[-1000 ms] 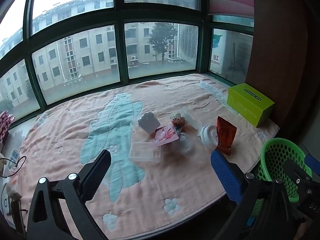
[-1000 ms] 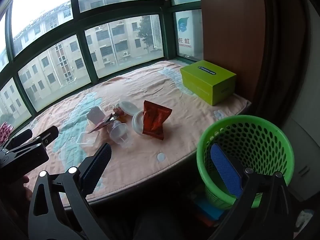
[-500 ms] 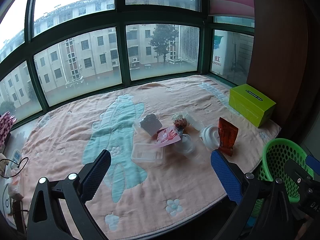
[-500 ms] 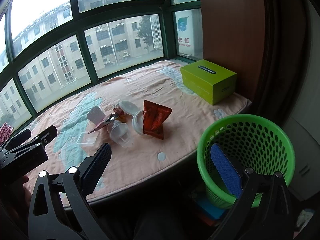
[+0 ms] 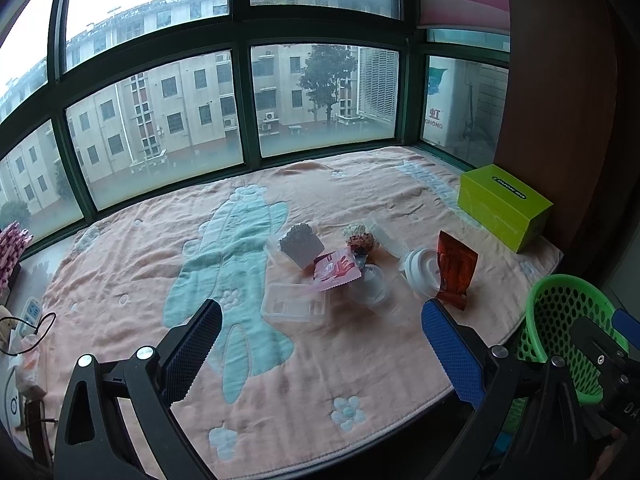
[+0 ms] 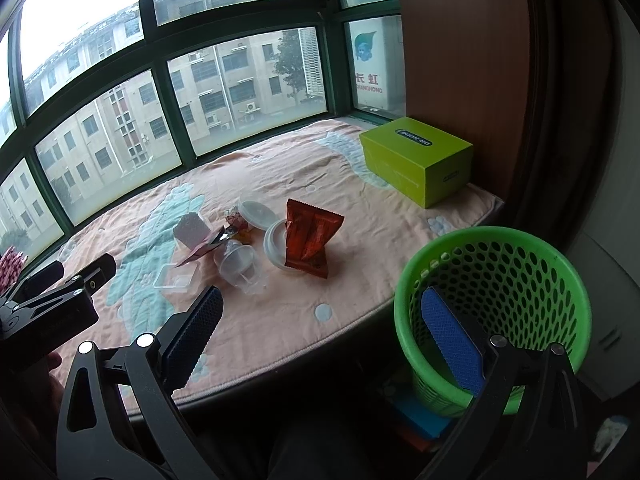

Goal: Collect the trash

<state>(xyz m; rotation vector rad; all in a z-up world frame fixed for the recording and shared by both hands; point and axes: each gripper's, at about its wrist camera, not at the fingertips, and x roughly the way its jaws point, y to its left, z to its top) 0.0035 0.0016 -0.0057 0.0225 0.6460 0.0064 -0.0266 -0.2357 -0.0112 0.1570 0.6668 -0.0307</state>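
Trash lies in a cluster on the pink blanket (image 5: 320,360): a red snack bag (image 5: 456,270) (image 6: 310,240), a white lid (image 5: 420,268) (image 6: 276,240), a clear cup (image 5: 370,286) (image 6: 238,266), a clear flat box (image 5: 294,306) (image 6: 178,278), a pink wrapper (image 5: 336,272) and a white foam block (image 5: 300,244) (image 6: 190,230). A green basket (image 5: 560,328) (image 6: 496,304) stands below the ledge at the right. My left gripper (image 5: 320,344) is open and empty, short of the cluster. My right gripper (image 6: 320,332) is open and empty, between the ledge edge and the basket.
A lime-green box (image 5: 504,204) (image 6: 420,160) sits at the blanket's far right by a brown wall. Windows run along the back. A cable and small items (image 5: 28,320) lie at the left edge. The left gripper's body (image 6: 52,304) shows in the right wrist view.
The left gripper has moved slightly forward and up over the blanket. The right gripper has barely moved. Both stay open.
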